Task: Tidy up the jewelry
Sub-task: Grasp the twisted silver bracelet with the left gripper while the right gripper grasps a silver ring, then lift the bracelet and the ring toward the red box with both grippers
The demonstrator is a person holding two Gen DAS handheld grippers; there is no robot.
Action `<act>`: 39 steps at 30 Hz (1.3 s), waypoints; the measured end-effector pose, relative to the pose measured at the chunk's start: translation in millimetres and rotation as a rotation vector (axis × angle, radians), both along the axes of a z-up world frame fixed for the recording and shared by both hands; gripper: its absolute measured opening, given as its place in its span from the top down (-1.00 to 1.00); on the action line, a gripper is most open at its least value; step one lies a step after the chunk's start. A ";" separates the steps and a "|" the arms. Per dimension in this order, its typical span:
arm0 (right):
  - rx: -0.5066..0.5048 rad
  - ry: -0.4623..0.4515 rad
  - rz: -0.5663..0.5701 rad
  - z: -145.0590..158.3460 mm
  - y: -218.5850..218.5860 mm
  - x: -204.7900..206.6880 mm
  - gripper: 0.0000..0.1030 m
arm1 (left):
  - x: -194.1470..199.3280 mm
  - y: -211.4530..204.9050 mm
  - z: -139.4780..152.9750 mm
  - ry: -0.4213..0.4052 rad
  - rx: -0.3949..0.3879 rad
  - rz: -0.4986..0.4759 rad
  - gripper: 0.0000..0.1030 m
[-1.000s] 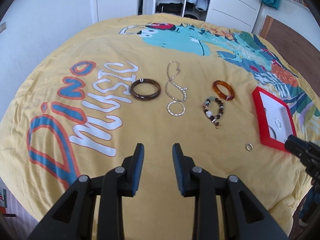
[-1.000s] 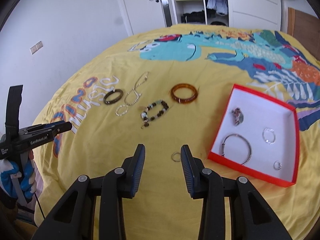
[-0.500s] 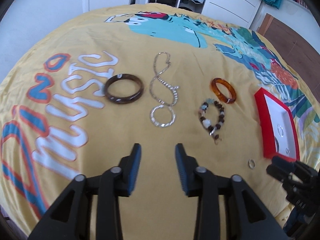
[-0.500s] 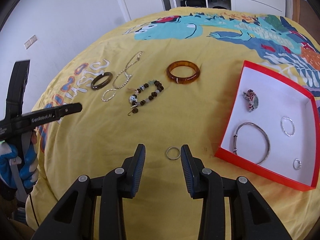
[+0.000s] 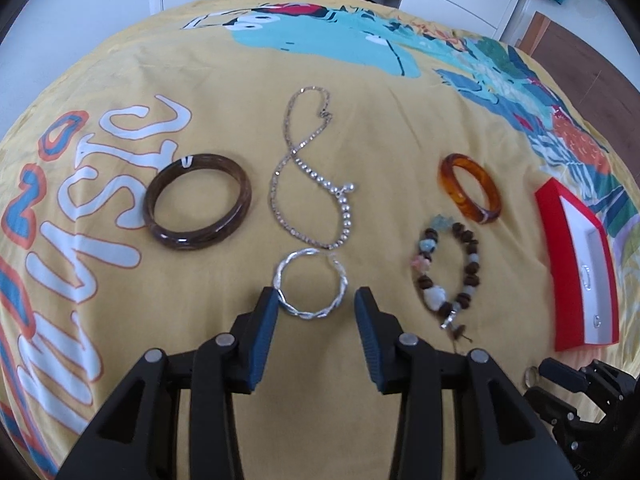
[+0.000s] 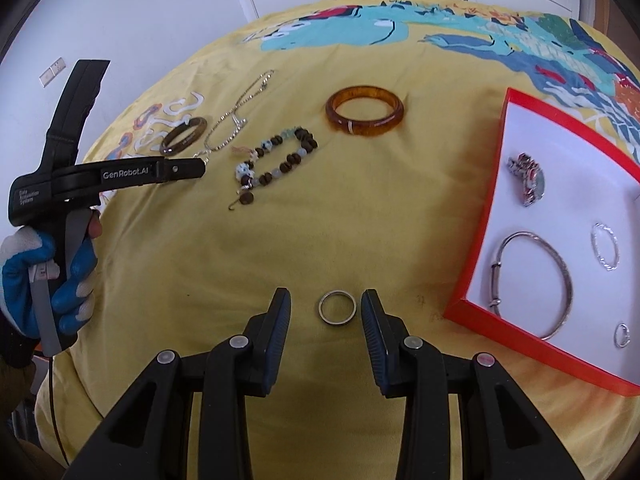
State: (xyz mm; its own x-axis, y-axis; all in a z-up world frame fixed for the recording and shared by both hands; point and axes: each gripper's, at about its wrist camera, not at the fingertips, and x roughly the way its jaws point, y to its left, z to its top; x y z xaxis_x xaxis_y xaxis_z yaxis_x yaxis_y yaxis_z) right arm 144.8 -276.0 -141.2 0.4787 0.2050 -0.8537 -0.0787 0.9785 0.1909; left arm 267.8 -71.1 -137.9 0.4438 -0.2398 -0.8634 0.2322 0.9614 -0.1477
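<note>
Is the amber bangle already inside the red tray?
No, the amber bangle lies on the yellow bedspread, well apart from the red tray.

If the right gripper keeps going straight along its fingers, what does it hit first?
Most likely the small plain silver ring lying on the yellow printed bedspread. It sits centred between the right gripper's open jaws, untouched by either pad. Depth is hard to judge, so the fingertips may meet the fabric at about the same moment.

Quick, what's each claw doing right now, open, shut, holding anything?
Left claw: open, jaws just widened, around the twisted silver bangle, not gripping.
Right claw: open, small silver ring between the jaws, untouched.
</note>
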 end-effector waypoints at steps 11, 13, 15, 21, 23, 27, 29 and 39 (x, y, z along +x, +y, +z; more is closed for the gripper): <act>-0.023 0.021 0.008 -18.1 3.6 2.4 0.61 | 4.8 -2.1 -12.6 -0.024 0.002 -0.012 0.30; -0.020 0.017 0.011 -17.9 4.8 2.2 0.61 | 2.1 0.5 -11.3 -0.029 -0.003 -0.014 0.30; -0.020 0.012 0.015 -17.4 6.3 1.6 0.61 | -0.6 1.8 -8.8 -0.034 -0.009 -0.016 0.30; -0.005 -0.011 0.030 -8.2 7.8 -3.3 0.61 | -12.3 4.9 2.5 -0.053 0.004 -0.023 0.31; 0.000 -0.022 0.036 -2.6 8.4 -5.5 0.61 | -17.6 6.9 9.6 -0.065 0.009 -0.024 0.31; 0.004 -0.054 0.041 13.4 10.2 -10.8 0.61 | -26.5 13.0 23.7 -0.084 0.010 -0.018 0.31; 0.004 -0.075 0.041 23.9 9.5 -14.6 0.61 | -31.3 15.6 31.2 -0.092 0.011 -0.015 0.31; -0.027 -0.175 -0.040 70.9 -25.9 -31.6 0.61 | -57.4 -13.9 68.3 -0.132 -0.009 -0.083 0.31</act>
